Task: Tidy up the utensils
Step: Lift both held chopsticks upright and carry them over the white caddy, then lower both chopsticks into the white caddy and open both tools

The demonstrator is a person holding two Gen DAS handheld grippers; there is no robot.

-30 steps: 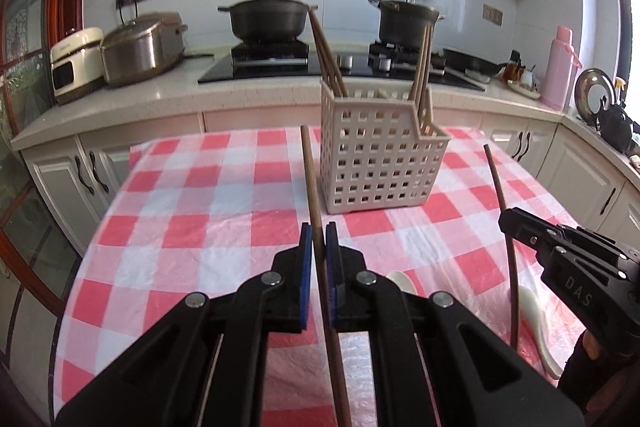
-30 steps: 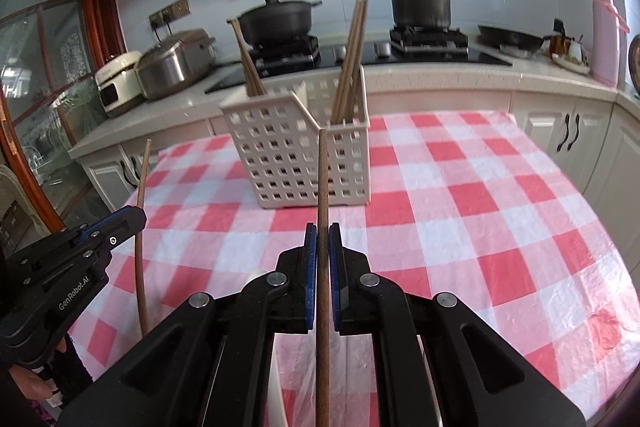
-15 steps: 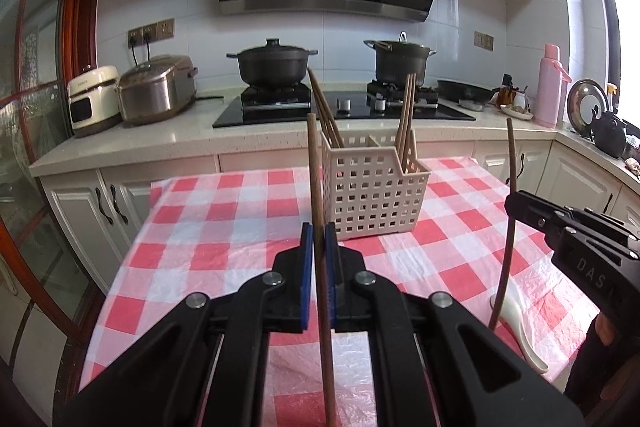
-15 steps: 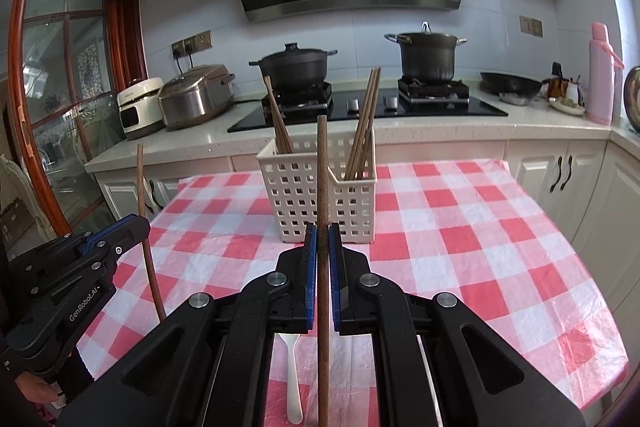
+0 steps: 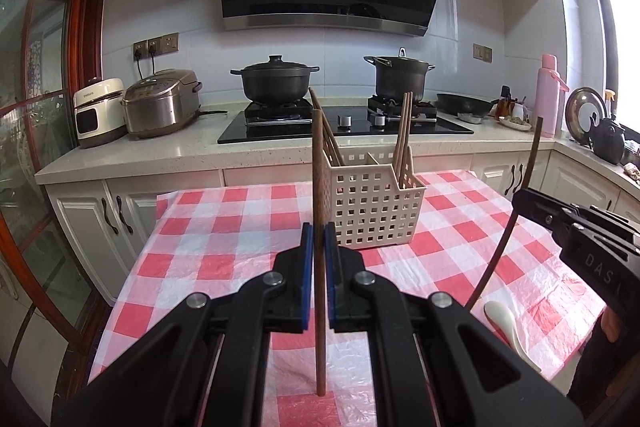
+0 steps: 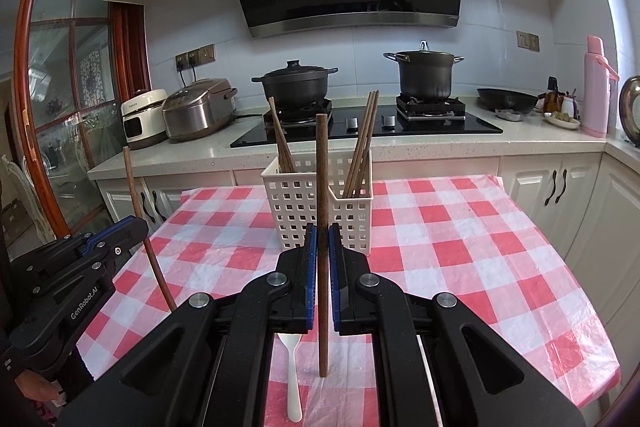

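Observation:
My left gripper (image 5: 319, 231) is shut on a brown wooden chopstick (image 5: 319, 179), held upright above the checked tablecloth (image 5: 224, 239). My right gripper (image 6: 322, 231) is shut on another brown chopstick (image 6: 321, 167), also upright. Beyond both stands a white lattice utensil basket (image 5: 376, 203) (image 6: 296, 199) with several chopsticks leaning in its left and right compartments. The right gripper (image 5: 520, 199) and its chopstick (image 5: 520, 195) show at the right edge of the left wrist view; the left gripper (image 6: 138, 227) with its chopstick (image 6: 140, 211) shows at the left of the right wrist view.
A white spoon (image 5: 506, 327) (image 6: 293, 379) lies on the cloth near me. Behind the table runs a counter (image 5: 160, 155) with two rice cookers (image 5: 160, 103), a hob with two black pots (image 5: 276, 83), a pan and a pink flask (image 5: 548, 99).
Both grippers rose with their chopsticks and tipped up; the chopsticks now stand upright clear of the cloth, and the basket looks farther away and lower in view.

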